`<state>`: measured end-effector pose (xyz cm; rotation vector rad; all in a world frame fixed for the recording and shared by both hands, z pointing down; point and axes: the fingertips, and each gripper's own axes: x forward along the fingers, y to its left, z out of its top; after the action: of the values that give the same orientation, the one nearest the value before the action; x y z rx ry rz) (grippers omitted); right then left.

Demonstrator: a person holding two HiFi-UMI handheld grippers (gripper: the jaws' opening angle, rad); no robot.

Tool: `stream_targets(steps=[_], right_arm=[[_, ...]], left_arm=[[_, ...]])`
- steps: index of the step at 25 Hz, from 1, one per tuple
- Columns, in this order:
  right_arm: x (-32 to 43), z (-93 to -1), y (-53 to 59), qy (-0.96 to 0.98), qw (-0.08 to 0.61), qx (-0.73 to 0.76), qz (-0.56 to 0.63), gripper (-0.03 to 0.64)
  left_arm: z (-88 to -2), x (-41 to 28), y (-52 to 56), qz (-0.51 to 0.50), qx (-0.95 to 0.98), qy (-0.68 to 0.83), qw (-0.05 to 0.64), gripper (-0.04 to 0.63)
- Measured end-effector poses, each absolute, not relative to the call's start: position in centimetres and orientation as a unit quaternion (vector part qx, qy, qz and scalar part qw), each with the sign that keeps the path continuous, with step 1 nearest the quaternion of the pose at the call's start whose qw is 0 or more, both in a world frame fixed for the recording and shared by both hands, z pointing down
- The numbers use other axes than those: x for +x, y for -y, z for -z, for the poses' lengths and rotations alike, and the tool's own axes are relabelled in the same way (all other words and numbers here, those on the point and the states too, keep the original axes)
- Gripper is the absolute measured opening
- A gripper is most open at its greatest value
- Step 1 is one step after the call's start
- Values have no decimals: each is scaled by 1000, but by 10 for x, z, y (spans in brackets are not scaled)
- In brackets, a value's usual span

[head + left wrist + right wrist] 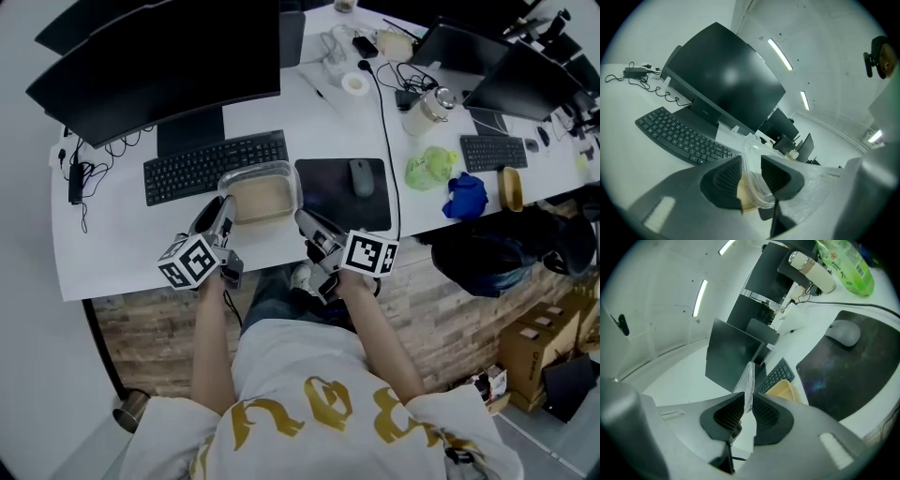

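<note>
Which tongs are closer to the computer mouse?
Right. The right tongs pinch the box's clear lid at the mouse pad's near left corner, near the mouse. The left tongs grip the box's other side, farther away.

Rectangular clear container, beige inside; flat on the desk, just before the keyboard.

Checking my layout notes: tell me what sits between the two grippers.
In the head view, a clear plastic container with beige contents; the left gripper and the right gripper each clamp its edge.
</note>
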<state>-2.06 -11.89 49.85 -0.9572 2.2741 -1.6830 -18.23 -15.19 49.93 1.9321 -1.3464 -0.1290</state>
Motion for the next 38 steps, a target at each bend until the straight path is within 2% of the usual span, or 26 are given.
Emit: stream_targets(steps=[20, 38], right_arm=[[-18, -440, 117, -783, 111, -297, 535, 63], [-22, -434, 128, -792, 117, -281, 530, 61]], left_arm=[[-438, -180, 148, 66, 775, 526, 345, 121], [-430, -184, 153, 71, 774, 532, 336, 121]])
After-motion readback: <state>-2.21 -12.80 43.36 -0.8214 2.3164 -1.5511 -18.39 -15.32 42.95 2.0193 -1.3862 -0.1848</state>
